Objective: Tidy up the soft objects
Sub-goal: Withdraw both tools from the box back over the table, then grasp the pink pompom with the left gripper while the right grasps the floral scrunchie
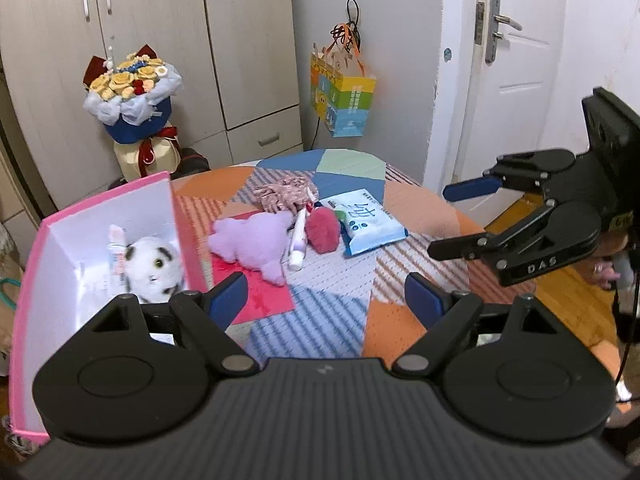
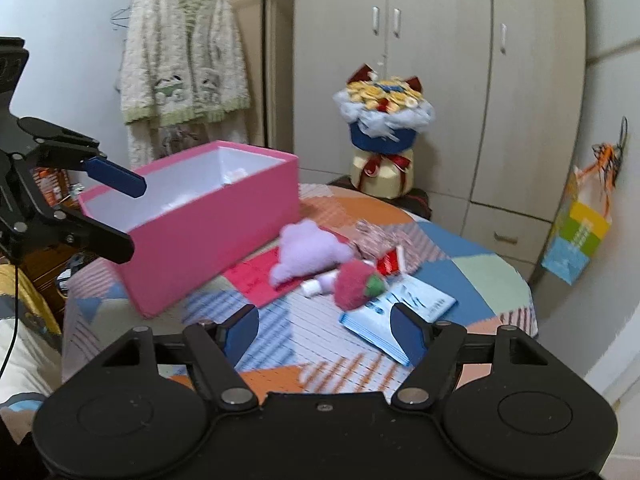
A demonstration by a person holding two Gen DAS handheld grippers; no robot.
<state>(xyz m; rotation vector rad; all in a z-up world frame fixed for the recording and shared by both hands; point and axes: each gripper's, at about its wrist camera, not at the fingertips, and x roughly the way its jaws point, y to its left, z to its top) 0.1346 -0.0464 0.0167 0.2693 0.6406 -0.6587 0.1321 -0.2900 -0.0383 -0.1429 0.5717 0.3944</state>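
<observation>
A pink box (image 1: 182, 232) (image 2: 208, 236) with a white inside stands on the left of the patchwork table (image 1: 320, 332) (image 2: 296, 336). A black-and-white plush (image 1: 154, 264) lies inside it. Beside the box lie a lilac plush (image 1: 252, 244) (image 2: 308, 252), a red strawberry plush (image 1: 323, 231) (image 2: 356, 284), a white tube (image 1: 298, 240), a floral cloth (image 1: 282, 194) (image 2: 380, 236) and a blue wipes pack (image 1: 366, 222) (image 2: 400, 316). My left gripper (image 1: 326, 300) (image 2: 120, 212) is open with nothing in it, near the box's front corner. My right gripper (image 2: 324, 334) (image 1: 452, 220) is open and empty, short of the wipes pack.
A flower bouquet (image 1: 132, 92) (image 2: 384, 120) stands behind the table before wardrobe doors. A colourful paper bag (image 1: 342, 98) (image 2: 576, 236) hangs on the wall. A knitted cardigan (image 2: 184, 52) hangs at the left, and a white door (image 1: 512, 80) is at the right.
</observation>
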